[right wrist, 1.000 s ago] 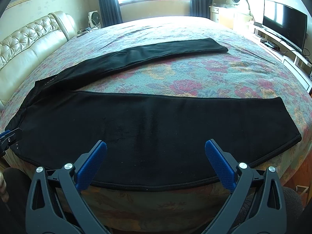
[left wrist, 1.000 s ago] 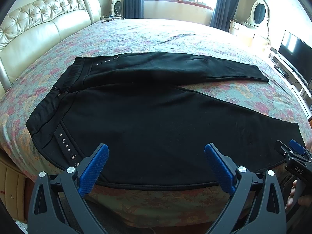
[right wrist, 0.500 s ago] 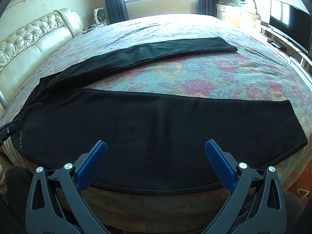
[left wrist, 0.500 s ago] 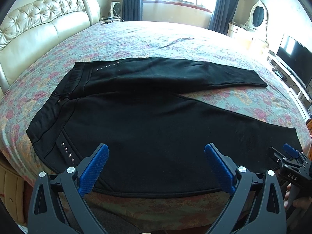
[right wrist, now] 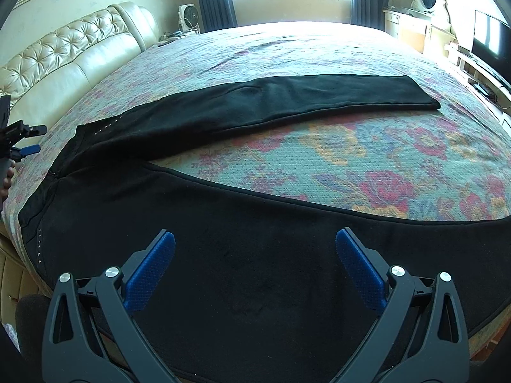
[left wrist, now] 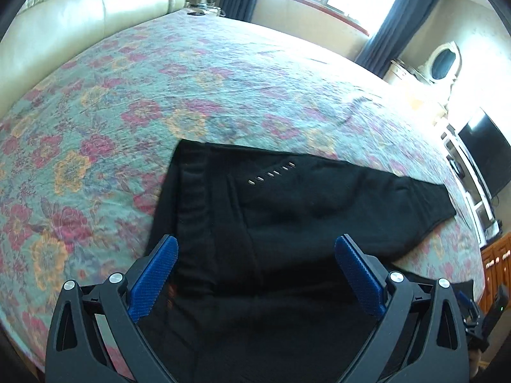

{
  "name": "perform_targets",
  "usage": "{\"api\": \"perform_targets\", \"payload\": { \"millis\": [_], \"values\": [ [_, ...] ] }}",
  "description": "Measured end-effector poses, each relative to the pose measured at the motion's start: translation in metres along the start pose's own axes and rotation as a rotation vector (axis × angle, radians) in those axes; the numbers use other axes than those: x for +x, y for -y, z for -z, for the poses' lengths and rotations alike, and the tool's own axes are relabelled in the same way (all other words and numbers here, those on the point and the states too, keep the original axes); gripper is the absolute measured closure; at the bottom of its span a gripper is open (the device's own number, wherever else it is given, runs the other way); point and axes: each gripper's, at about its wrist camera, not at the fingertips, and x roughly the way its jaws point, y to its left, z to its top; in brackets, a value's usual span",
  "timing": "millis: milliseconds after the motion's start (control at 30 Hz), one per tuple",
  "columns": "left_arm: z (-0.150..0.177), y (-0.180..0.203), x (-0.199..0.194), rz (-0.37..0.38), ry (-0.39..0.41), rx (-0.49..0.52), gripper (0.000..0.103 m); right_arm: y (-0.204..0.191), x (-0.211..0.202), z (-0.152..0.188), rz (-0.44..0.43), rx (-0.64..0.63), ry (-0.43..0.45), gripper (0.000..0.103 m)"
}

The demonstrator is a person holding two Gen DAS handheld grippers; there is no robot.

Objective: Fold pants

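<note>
**Left claw swings in over the waistband**

Swinging hard to the waist end, our left gripper now sits right above the pants, where a second ago it hung back off the near edge of the bed. Our right gripper barely shifts, hovering over the near leg. Both claws gape wide, blue pads apart, nothing between them.

Black pants lie spread flat on the floral bedspread, legs splayed in a V: far leg running off toward the TV side, near leg along the bed edge. From the left wrist we see the waistband and a row of studs just ahead of our open fingers. We judge no fold is made yet; this looks like the approach for a first pinch at the waist.
</note>
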Motion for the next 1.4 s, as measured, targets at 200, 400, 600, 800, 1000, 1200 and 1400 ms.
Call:
{"api": "perform_targets", "payload": {
  "millis": [200,400,600,800,1000,1200,1400],
  "values": [
    [-0.044,-0.065,0.062,0.006,-0.056,-0.137,0.005,-0.016,0.018,0.0,-0.037,-0.03,-0.043,0.002],
    [-0.059,-0.071,0.108,0.11,-0.139,-0.218,0.005,-0.025,0.037,0.005,-0.043,-0.066,-0.096,0.002],
    [-0.073,-0.053,0.116,0.177,-0.117,-0.167,0.005,-0.024,0.045,0.003,-0.052,-0.067,-0.11,0.002],
    [-0.065,-0.056,0.136,0.165,-0.182,-0.173,0.005,-0.024,0.037,-0.01,-0.079,-0.07,-0.073,0.002],
    [-0.055,-0.027,0.14,0.039,-0.199,0.079,0.005,-0.025,0.032,-0.019,-0.094,-0.075,-0.063,0.002],
    [-0.055,-0.026,0.141,0.012,-0.182,0.083,0.005,-0.027,0.039,-0.032,-0.122,-0.088,-0.071,0.002],
    [-0.055,-0.023,0.14,-0.042,-0.169,0.136,0.037,-0.018,0.059,-0.089,-0.231,-0.144,-0.058,0.002]
  ]
}}
